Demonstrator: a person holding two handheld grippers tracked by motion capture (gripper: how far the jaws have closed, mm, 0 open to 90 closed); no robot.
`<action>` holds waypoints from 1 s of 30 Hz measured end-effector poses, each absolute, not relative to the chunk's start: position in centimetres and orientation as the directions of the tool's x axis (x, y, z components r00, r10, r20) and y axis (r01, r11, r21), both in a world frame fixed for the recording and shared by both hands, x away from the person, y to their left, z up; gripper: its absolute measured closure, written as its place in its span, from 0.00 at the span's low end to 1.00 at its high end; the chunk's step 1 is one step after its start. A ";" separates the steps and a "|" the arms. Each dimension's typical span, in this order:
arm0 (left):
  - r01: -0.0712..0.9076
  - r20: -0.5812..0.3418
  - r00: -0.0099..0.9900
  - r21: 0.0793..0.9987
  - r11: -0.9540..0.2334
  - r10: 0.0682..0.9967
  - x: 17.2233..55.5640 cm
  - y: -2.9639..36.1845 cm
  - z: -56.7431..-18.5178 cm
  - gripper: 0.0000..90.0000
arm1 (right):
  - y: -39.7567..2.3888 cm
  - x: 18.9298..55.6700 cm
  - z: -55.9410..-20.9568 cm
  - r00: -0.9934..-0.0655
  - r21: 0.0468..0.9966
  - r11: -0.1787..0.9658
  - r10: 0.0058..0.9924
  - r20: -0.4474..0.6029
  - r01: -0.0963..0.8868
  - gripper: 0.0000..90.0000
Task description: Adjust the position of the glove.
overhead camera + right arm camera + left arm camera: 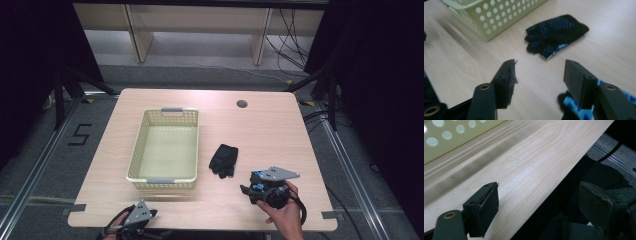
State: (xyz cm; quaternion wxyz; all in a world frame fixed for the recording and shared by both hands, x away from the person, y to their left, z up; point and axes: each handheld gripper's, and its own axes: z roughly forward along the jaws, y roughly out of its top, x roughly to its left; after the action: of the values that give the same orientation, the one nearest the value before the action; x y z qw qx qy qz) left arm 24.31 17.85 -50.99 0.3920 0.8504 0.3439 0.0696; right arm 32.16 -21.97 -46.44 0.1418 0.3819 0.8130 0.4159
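Nearest us on the counter (pixel 260 125), our right tool (pixel 248 189) hovered with its black pads apart and nothing clamped between them; the right gripper view showed a second black-and-blue glove (pixel 574 105) lying just under and beside the right-hand pad, which the high view hid beneath the tool's body and grey plate. Our left tool (pixel 150 214) sat at the counter's near edge, pads wide apart, one over pale wood, the other past the edge over dark fabric, as the left gripper view (pixel 539 207) showed.

Beyond the right tool lay the black glove (pixel 223 160), flat on the wood, just right of the basket (pixel 136 150) and not touching it. From above, its long axis ran near to far, fingers toward us. The right gripper view (pixel 556 33) alone revealed its blue dotted grip pattern and knit look. Farther left stood the cream plastic basket, rectangular, perforated with round holes, with grey handles.
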 end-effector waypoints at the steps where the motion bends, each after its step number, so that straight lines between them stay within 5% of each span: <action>1: 0.536 -0.161 0.747 0.721 -0.440 0.645 24.2 17.7 -51.1 0.19 | -21.6 32.6 -46.2 -0.675 0.775 0.382 0.734 0.076 0.503 0.54; 13: 0.532 -0.146 0.748 0.714 -0.455 0.647 24.3 17.9 -51.0 0.19 | -17.3 39.2 -46.1 -0.717 0.717 0.508 0.697 -0.017 0.477 0.93; 30: 0.545 -0.172 0.745 0.715 -0.439 0.645 24.1 17.8 -51.0 0.19 | -15.4 46.1 -48.0 -0.671 0.669 0.525 0.739 -0.053 0.526 0.99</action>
State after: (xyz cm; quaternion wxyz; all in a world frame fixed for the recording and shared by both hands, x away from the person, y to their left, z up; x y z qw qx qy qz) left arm 24.07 17.76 -51.00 0.3961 0.8459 0.3515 0.0631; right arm 46.08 -15.43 -47.99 0.1680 0.3691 0.8570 0.3178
